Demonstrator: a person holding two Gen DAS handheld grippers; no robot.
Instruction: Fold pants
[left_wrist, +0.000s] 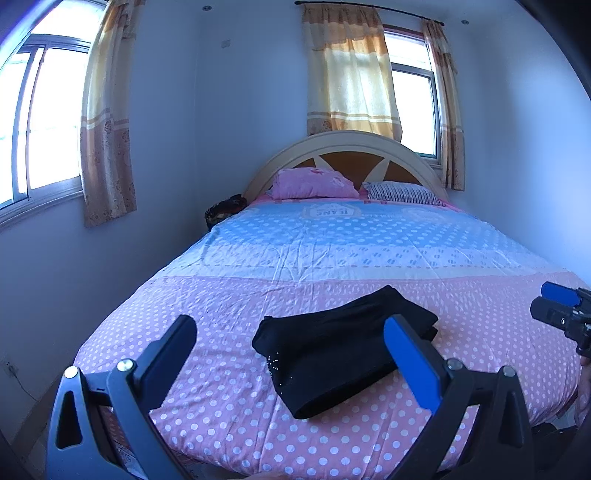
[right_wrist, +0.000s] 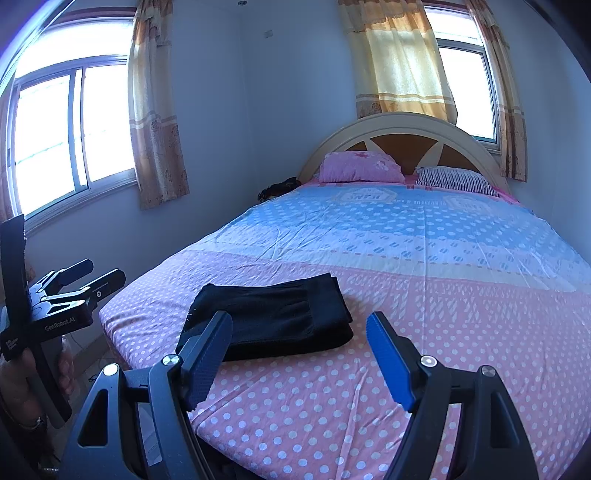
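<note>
Left wrist view: folded pants (left_wrist: 343, 347) near bed (left_wrist: 221, 406) foot edge, both jaws apart, empty.

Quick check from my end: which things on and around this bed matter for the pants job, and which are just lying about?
Job:
black pants, folded on the bed sheet
left tool, open
right tool, open

Lying about:
pink pillow
striped pillow
dark bundle beside the headboard
curtains

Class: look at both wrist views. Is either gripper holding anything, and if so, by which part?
Nothing is held. The left gripper and right gripper are both open, clear of the folded black pants lying on the bed.
</note>
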